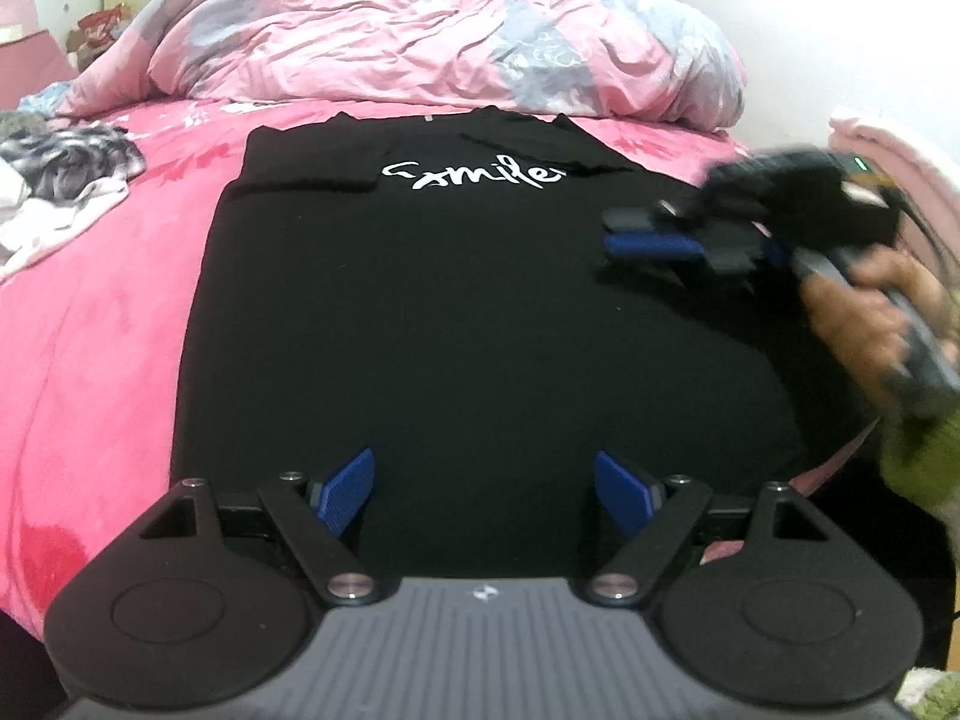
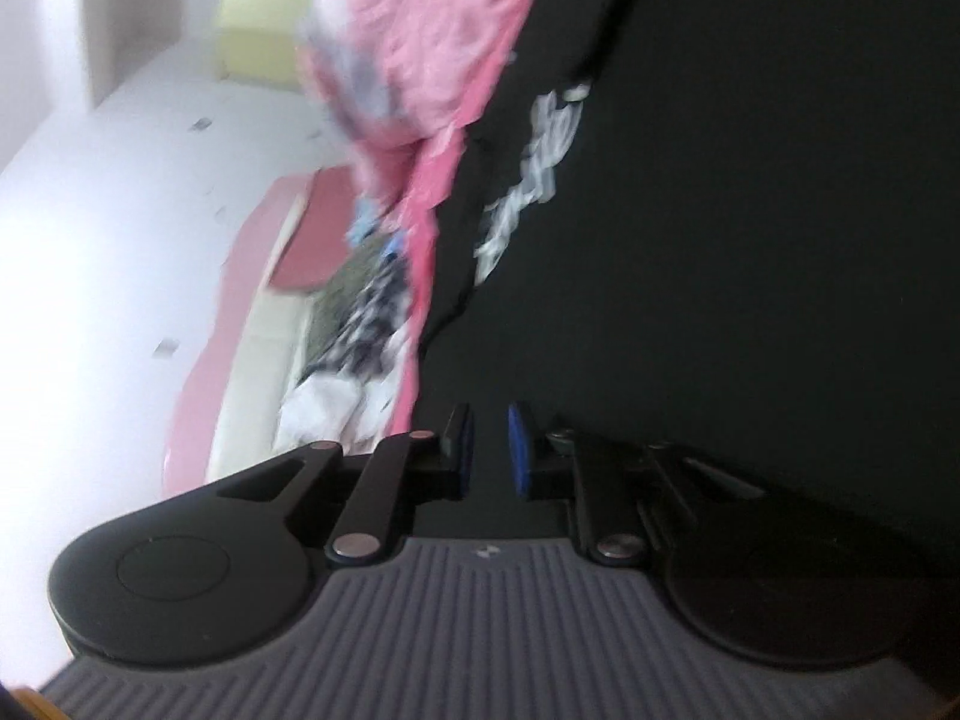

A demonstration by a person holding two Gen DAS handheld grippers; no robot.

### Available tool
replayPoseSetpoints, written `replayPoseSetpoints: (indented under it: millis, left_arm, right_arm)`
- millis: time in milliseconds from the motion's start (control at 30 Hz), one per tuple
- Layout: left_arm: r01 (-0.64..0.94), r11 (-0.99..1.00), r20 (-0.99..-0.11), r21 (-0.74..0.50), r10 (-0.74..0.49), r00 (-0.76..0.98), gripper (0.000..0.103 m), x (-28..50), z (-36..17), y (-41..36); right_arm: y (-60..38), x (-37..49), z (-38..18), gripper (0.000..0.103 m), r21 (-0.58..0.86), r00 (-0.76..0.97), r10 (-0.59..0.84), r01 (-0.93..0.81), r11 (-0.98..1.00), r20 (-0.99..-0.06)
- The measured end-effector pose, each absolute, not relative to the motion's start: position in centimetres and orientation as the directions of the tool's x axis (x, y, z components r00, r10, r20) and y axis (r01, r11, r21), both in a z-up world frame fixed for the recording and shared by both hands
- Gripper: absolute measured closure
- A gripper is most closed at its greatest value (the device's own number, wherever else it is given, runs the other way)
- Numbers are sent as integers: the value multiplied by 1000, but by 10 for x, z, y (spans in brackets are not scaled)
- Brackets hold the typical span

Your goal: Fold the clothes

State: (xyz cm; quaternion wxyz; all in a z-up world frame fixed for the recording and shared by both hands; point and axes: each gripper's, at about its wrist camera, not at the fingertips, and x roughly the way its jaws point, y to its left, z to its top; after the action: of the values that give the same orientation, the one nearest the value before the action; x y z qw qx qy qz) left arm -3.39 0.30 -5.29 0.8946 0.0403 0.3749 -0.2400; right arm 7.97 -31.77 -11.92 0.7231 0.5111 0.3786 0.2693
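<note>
Presently, a pink bed sheet (image 1: pixel 108 312) bears a black T-shirt (image 1: pixel 456 324) lying flat, white "Smile" lettering (image 1: pixel 474 175) up, below a rumpled pink duvet (image 1: pixel 420 30). Left gripper (image 1: pixel 483 495) hovers over the shirt's hem, jaws wide and empty. Right gripper (image 2: pixel 491 450), blurred, jaws nearly together; no cloth visibly between them.

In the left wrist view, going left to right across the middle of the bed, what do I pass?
Crumpled patterned clothes → bare pink bedsheet → black T-shirt with white lettering → right tongs, over the shirt's right side → the hand holding them.
</note>
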Motion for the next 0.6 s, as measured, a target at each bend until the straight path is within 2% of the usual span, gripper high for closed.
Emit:
replayPoseSetpoints:
  millis: [67,167,300,400,500,600]
  left_arm:
    - [463,879,-689,-112,-405,601,21,-33,-54,6]
    - [474,874,-689,-102,-406,600,21,-34,-54,8]
    - [480,873,-693,-89,-400,600,21,-35,-54,9]
    - [475,876,-694,-87,-395,601,21,-36,-54,9]
    - [463,882,-696,-92,-389,603,21,-36,-53,9]
    - [457,885,-697,-92,-385,606,21,-37,-51,11]
  right_arm:
    - [-316,63,-120,91,947,510,813,13,320,-281]
    - [-308,21,-107,91,891,439,810,-47,451,-388]
    - [-298,-11,-100,88,880,308,840,-20,475,-447]
    - [-301,-1,-70,88,807,413,764,-106,581,-496]
    - [-313,28,-50,88,769,559,693,-145,622,-456]
    - [-312,61,-61,88,752,586,655,-113,650,-478]
